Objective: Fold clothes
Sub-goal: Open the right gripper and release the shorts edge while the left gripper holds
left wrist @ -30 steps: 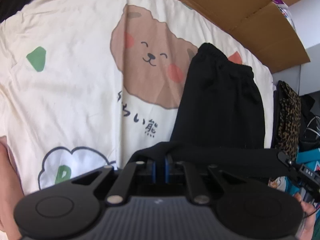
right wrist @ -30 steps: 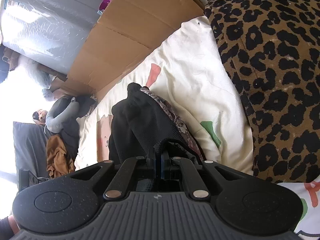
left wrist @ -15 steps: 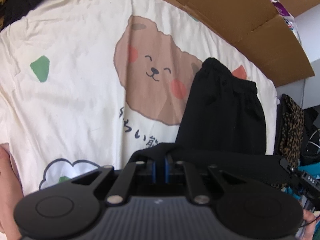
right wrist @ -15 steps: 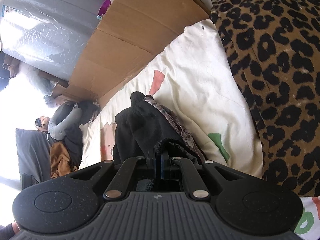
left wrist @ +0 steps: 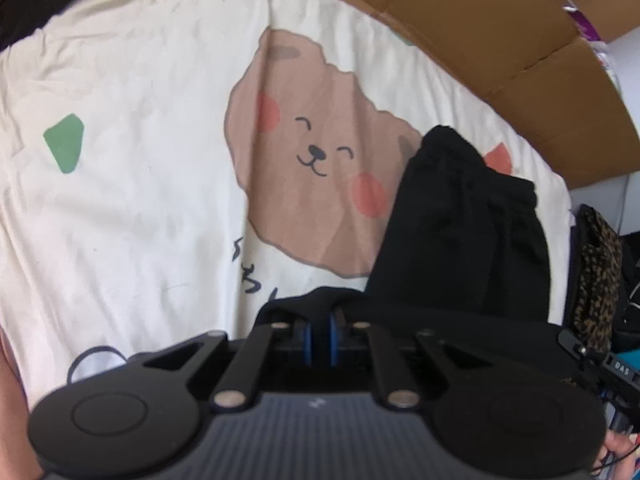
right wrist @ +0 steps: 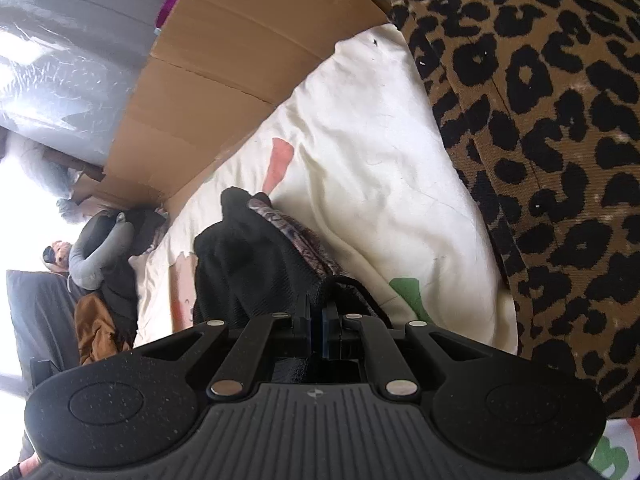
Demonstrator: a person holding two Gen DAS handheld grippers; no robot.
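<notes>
My left gripper (left wrist: 320, 320) and right gripper (right wrist: 318, 312) both pinch the black trousers (left wrist: 460, 232). They hang over a cream bear-print sheet (left wrist: 140, 160), with cardboard (left wrist: 480, 28) behind and a leopard-print cloth (right wrist: 540, 140) beside it.

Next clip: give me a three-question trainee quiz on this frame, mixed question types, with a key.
1. True or false: both the left gripper and the right gripper are shut on the black fabric garment.
2. What is printed on the cream bedsheet just left of the garment? A) brown bear face B) blue car C) yellow star
3. Fill in: the cloth at the right of the right wrist view has a ____ print.

Key: 1 true; 2 A; 3 leopard.
</notes>
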